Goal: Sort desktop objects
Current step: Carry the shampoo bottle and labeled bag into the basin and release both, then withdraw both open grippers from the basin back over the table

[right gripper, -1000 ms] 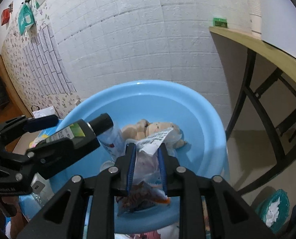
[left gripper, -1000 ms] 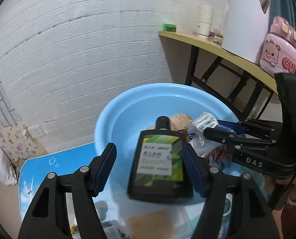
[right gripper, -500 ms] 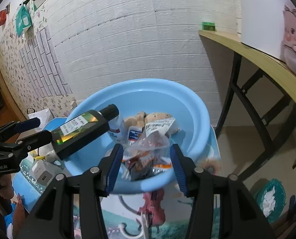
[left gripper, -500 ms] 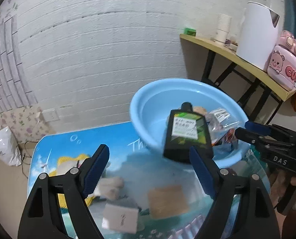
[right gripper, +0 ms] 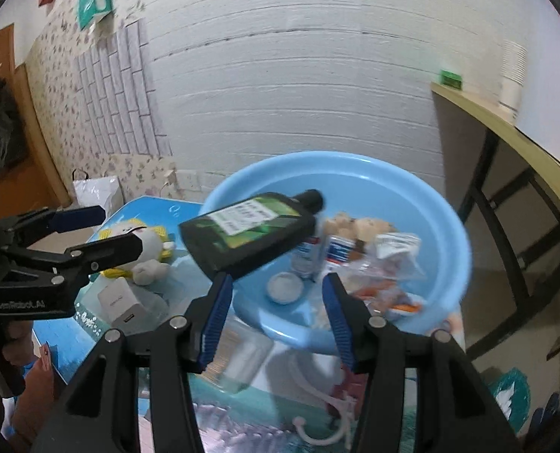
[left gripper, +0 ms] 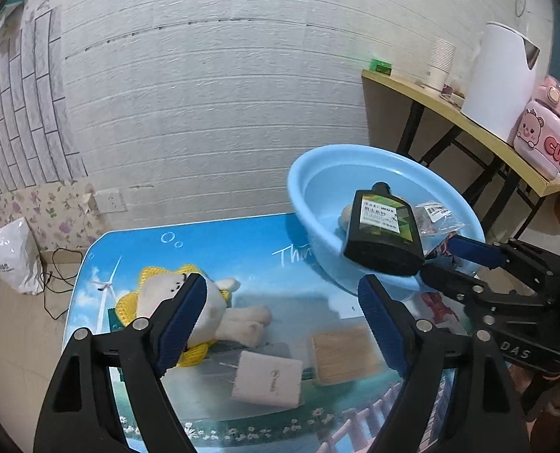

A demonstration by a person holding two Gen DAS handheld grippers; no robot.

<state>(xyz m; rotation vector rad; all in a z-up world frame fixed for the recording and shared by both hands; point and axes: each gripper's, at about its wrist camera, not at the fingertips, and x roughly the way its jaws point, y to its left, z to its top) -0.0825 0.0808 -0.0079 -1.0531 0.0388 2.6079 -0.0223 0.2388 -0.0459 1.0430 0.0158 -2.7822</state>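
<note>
The black bottle [left gripper: 383,232] leans on the rim of the blue basin [left gripper: 317,173], at about two o'clock from the left gripper [left gripper: 280,321]; it may slide off onto the table [left gripper: 223,241] if something bumps the basin. Both the left gripper and the right gripper [right gripper: 276,311] stand apart and hold nothing. The table carries a printed blue scene, against a white brick wall [left gripper: 204,94].

Home room, floral wallpaper [left gripper: 50,204], plush toy [left gripper: 219,313]
</note>
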